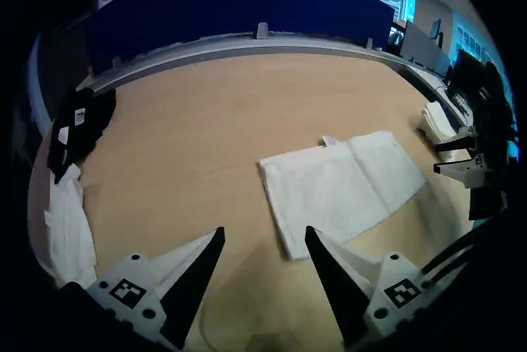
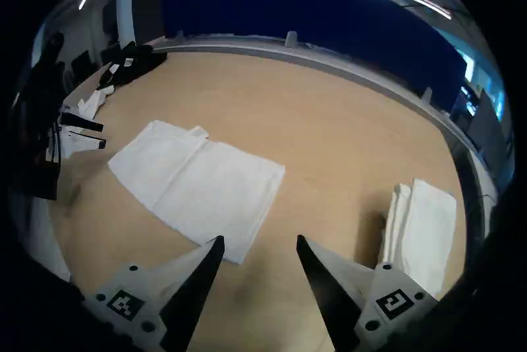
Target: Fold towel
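While your left gripper [image 1: 264,229] and right gripper [image 2: 260,238] both hover with fingers apart, holding nothing, the towel [image 1: 339,187] lies flat in the middle of the table [image 1: 197,128], its small tag [image 1: 329,141] unreadable. A folded white stack [image 2: 421,233] sits near your right gripper; black cloth [image 1: 82,124] lies well apart at the table's edge.

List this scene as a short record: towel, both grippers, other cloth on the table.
task item: white towel, spread on the wooden table, untouched
left gripper: open, empty, towel corner just ahead
right gripper: open, empty, towel ahead to its left
other cloth: folded white stack; black cloth
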